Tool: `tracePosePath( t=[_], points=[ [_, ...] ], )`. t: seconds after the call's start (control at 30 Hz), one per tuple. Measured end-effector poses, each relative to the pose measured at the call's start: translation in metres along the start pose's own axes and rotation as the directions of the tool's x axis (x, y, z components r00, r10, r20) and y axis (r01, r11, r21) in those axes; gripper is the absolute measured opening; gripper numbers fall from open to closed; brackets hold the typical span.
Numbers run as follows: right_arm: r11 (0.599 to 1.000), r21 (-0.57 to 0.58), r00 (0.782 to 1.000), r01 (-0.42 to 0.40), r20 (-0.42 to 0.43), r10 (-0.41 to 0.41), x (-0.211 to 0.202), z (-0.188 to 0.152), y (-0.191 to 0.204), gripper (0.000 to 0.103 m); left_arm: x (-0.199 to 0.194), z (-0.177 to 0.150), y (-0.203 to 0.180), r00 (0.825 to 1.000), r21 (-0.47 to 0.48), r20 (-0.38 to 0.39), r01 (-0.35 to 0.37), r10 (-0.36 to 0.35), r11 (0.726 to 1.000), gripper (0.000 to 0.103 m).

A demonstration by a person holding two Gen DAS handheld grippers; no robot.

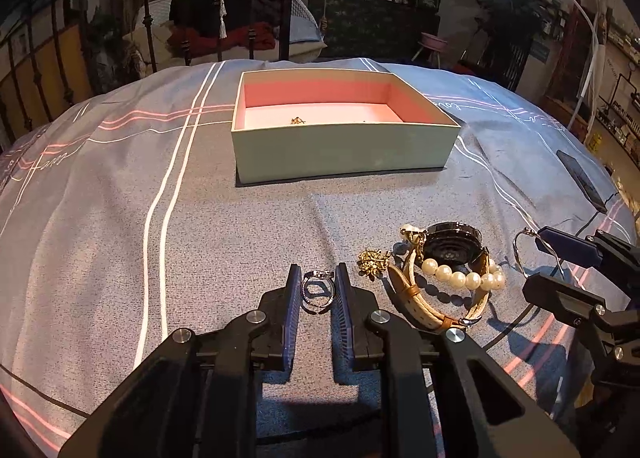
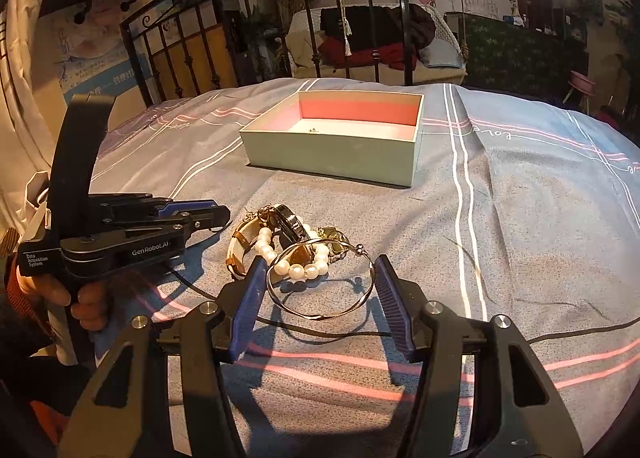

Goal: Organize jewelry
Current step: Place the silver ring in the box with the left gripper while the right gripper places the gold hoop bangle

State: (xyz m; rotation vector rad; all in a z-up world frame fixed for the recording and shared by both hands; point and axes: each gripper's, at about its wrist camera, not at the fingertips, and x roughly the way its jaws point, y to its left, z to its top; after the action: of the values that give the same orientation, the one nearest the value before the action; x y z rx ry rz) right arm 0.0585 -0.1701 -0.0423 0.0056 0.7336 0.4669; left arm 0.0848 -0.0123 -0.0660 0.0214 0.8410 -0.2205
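Observation:
A mint-green box (image 1: 340,152) with a pink inside stands on the bed, a small gold piece (image 1: 297,121) on its floor. My left gripper (image 1: 317,273) has its pads on both sides of a silver ring (image 1: 317,290) lying on the sheet. A gold brooch (image 1: 373,261), a watch with a tan strap (image 1: 450,248) and a pearl bracelet (image 1: 466,278) lie to its right. My right gripper (image 2: 320,266) is open around a silver bangle (image 2: 320,286) on the sheet; the bangle touches both pads. The box also shows in the right wrist view (image 2: 336,150).
The bed has a grey-blue sheet (image 1: 120,198) with white and pink stripes. A black iron bed frame (image 1: 184,10) stands behind the box. A dark phone (image 1: 584,180) lies at the sheet's right edge. My left gripper shows in the right wrist view (image 2: 216,216).

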Motion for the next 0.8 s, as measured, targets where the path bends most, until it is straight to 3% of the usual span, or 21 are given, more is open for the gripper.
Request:
tracePosePath(
  t=[0.23, 0.5, 0.8],
  points=[
    [1.0, -0.027, 1.0, 0.0, 0.026, 0.001, 0.004, 0.016, 0.002, 0.056, -0.013, 0.022, -0.003, 0.998, -0.012, 0.049, 0.026, -0.025, 1.0, 0.017],
    [1.0, -0.027, 0.997, 0.015, 0.081, -0.013, 0.033, 0.076, -0.009, 0.056, -0.013, 0.088, 0.0, 0.99, -0.032, 0.134, 0.041, -0.037, 0.999, 0.017],
    [0.998, 0.011, 0.997, 0.06, 0.05, -0.061, 0.086, 0.137, -0.037, 0.056, 0.035, 0.155, 0.012, 0.997, -0.085, 0.08, 0.027, -0.02, 0.996, 0.017]
  ],
)
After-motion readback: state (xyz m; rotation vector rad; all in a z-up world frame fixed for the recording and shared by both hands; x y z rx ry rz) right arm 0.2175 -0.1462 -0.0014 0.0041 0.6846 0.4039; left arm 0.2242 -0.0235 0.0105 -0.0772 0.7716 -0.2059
